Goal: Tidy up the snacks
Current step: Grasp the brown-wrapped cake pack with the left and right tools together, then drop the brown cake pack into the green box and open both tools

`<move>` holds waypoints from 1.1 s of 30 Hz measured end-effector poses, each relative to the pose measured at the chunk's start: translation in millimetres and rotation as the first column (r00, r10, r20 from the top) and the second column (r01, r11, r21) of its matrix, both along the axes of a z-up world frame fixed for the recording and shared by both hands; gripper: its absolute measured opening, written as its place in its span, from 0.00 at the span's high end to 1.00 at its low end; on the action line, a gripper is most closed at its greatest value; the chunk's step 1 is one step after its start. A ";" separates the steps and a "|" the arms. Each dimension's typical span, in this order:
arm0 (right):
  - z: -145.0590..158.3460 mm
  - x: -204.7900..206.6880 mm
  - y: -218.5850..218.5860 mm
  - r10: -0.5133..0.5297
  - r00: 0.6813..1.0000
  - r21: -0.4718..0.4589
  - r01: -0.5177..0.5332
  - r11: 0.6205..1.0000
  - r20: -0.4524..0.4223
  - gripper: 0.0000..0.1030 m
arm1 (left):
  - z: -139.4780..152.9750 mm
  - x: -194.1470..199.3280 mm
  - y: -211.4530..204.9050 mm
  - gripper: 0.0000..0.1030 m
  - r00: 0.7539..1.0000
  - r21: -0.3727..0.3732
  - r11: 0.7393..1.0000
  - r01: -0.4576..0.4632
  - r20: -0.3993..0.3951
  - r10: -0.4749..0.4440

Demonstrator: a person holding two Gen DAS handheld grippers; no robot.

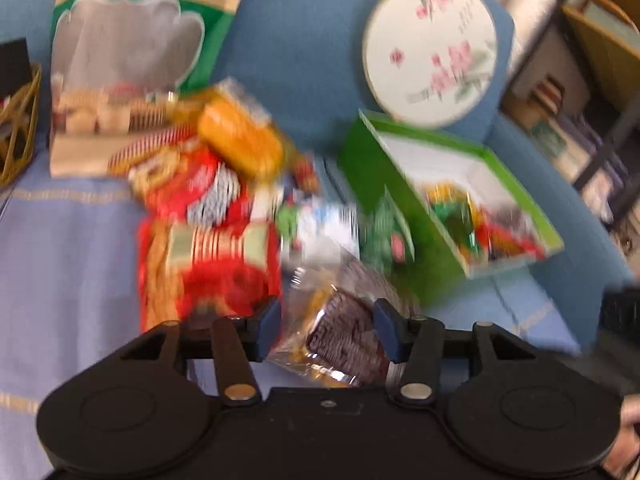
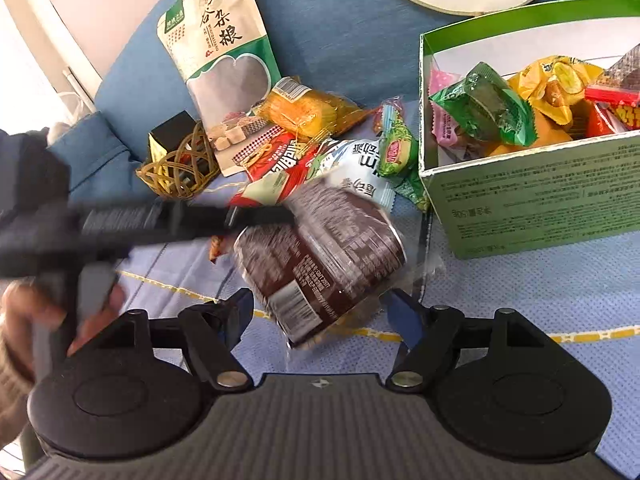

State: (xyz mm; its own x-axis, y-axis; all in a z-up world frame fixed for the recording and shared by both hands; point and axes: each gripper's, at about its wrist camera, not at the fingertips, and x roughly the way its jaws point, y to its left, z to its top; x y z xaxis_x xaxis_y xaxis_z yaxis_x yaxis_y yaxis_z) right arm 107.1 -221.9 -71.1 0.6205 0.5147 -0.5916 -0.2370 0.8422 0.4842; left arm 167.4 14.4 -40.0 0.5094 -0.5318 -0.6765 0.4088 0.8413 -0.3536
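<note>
A brown cake in a clear wrapper point(image 1: 344, 328) sits between the blue pads of my left gripper point(image 1: 326, 320), which is shut on it. In the right wrist view the same packet point(image 2: 320, 256) is tilted and blurred, barcode end toward me. There its near end lies inside my right gripper point(image 2: 320, 312), which stands open, pads apart from the wrapper. The left tool's black frame point(image 2: 120, 224) reaches in from the left to the packet's top. A green box point(image 2: 540, 192) to the right holds several wrapped snacks. Loose snacks point(image 2: 320, 152) lie piled behind the packet.
A tall grain pouch point(image 2: 220, 60) leans on the blue cushion behind the pile, with a gold wire basket point(image 2: 176, 172) to its left. A round painted fan point(image 1: 430, 52) lies beyond the green box point(image 1: 384, 184). A hand point(image 2: 24, 320) grips the left tool. Shelves point(image 1: 592, 80) stand far right.
</note>
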 end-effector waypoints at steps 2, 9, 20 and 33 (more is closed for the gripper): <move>-0.1 1.2 0.8 0.005 1.000 -0.015 -0.005 1.000 0.007 0.00 | -2.0 -5.5 6.0 0.00 1.000 -0.013 1.000 -0.006 -0.010 0.006; -3.4 4.4 -2.6 -0.010 1.000 -0.017 0.010 1.000 0.021 0.00 | -14.6 5.1 8.0 0.00 0.995 -0.063 0.997 -0.049 -0.086 0.044; 37.5 -7.2 -21.5 -0.087 0.980 0.024 0.084 0.996 0.179 0.35 | 22.0 -5.4 0.3 0.41 0.997 -0.168 0.983 -0.070 -0.031 0.066; 73.0 -10.6 -106.1 -0.347 0.863 0.080 0.342 0.936 0.367 0.35 | 66.7 31.3 -107.6 0.41 0.993 -0.217 0.973 0.076 0.101 -0.055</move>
